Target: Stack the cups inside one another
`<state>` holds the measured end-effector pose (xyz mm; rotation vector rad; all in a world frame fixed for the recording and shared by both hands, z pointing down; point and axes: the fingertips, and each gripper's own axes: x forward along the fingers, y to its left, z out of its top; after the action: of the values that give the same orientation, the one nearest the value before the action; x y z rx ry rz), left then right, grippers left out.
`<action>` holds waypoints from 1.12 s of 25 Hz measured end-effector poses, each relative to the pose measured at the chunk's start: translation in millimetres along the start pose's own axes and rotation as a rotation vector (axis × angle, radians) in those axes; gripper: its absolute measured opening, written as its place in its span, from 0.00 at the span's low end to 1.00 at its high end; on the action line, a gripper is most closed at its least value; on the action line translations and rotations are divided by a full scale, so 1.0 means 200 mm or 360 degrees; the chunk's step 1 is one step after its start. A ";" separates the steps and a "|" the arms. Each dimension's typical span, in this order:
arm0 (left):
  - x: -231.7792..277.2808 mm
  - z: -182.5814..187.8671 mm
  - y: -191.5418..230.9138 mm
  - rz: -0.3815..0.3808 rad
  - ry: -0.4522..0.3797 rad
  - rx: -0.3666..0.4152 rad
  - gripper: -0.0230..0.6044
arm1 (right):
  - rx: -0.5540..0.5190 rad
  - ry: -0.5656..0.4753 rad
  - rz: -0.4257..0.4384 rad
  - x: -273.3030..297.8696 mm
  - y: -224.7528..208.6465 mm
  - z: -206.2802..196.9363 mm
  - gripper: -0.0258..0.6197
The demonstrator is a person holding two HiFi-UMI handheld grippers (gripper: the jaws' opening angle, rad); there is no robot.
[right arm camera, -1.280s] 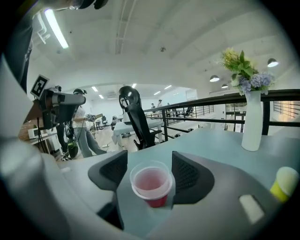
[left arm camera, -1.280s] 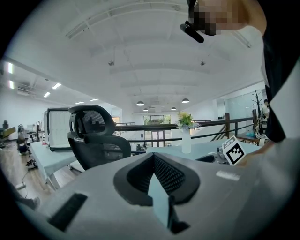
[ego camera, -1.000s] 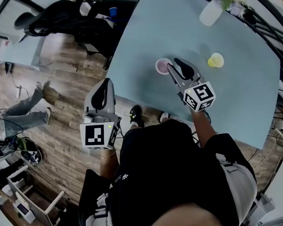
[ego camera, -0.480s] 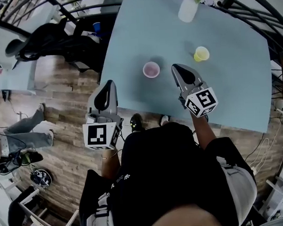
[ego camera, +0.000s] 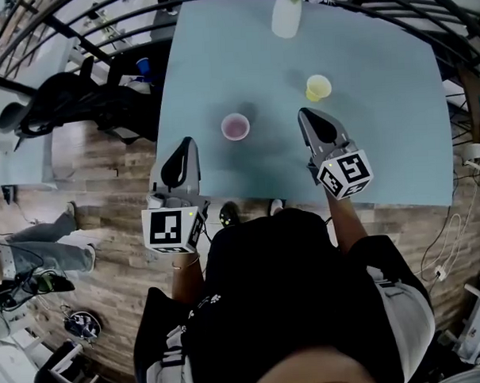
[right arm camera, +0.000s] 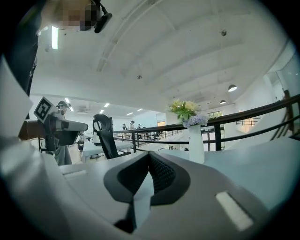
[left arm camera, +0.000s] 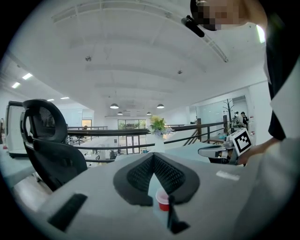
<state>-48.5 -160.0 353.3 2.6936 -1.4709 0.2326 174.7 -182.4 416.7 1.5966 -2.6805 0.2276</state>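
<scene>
A pink cup (ego camera: pixel 235 126) stands upright on the light blue table (ego camera: pixel 381 141), near its front left edge. A yellow cup (ego camera: pixel 318 86) stands further back to the right. My right gripper (ego camera: pixel 306 112) hovers over the table between the two cups, touching neither, jaws shut and empty. My left gripper (ego camera: pixel 184 143) is at the table's left front edge, left of the pink cup, also shut with nothing in it. In the left gripper view the pink cup (left arm camera: pixel 162 201) shows low through the gap behind the closed jaws.
A white vase (ego camera: pixel 286 16) with flowers stands at the table's far edge. Black office chairs (ego camera: pixel 54 107) and a blue cup (ego camera: pixel 143 66) sit to the left over the wood floor. A railing runs behind the table.
My right gripper has pulled back from the pink cup, which stays on the table, and its jaws have closed. Both grippers and the head view have shifted.
</scene>
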 end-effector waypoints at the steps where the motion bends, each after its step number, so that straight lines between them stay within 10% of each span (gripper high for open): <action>1: 0.02 0.01 -0.01 -0.0008 0.0000 0.0004 0.02 | -0.0003 -0.0003 -0.0019 -0.01 -0.03 0.01 0.06; 28: 0.26 0.02 -0.21 0.0044 0.0066 0.0018 0.02 | -0.0032 0.0181 -0.0199 -0.03 -0.58 -0.15 0.32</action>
<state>14.2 -180.5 357.8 2.6615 -1.5004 0.2976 278.3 -227.7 459.1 1.6833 -2.4817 0.2793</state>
